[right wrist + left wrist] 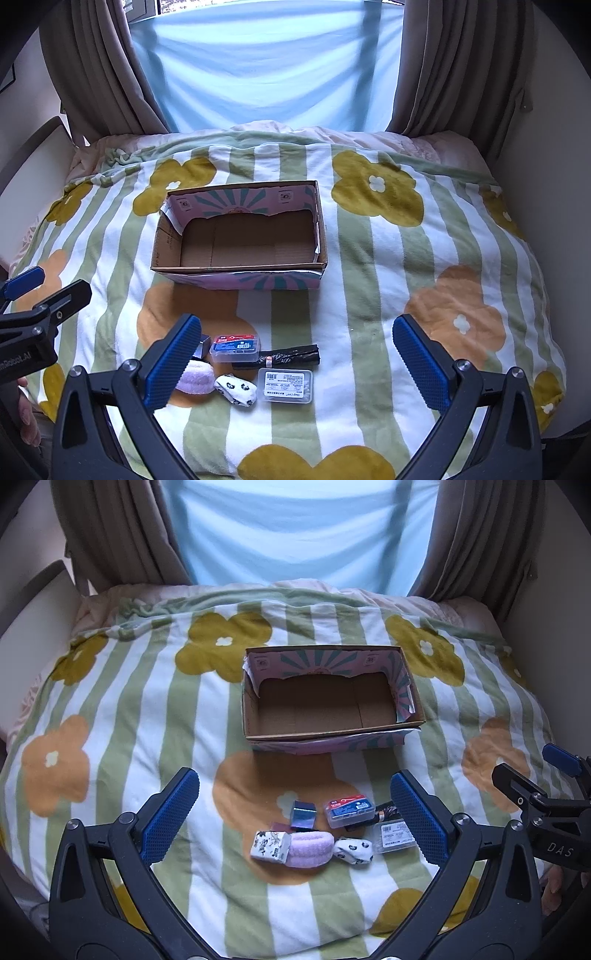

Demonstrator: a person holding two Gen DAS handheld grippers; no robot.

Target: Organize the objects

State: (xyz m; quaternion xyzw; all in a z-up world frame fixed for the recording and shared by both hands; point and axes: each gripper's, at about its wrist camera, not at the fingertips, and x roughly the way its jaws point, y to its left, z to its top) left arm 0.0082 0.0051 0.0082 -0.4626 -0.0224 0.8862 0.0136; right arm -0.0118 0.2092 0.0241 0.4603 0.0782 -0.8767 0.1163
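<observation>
A bed [369, 258] under a flower-striped blanket [147, 709]; brown curtains [92, 74] flank a bright, pale-blue-draped window [266, 66] at top.

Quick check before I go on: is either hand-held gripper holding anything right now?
Nothing is held. The left hand-held gripper and right hand-held gripper are both open above the small items; the cardboard box is empty.

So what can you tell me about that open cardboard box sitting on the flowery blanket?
The open brown cardboard box is rectangular and shallow, with no lid. Its outside shows a pink and teal sunburst print, and the same print lines the upper inner walls, with a ragged edge above bare cardboard. The floor looks bare, with nothing visible inside. It sits upright on the green-striped floral blanket, beyond the cluster of small items and apart from them. Neither gripper touches it.
</observation>
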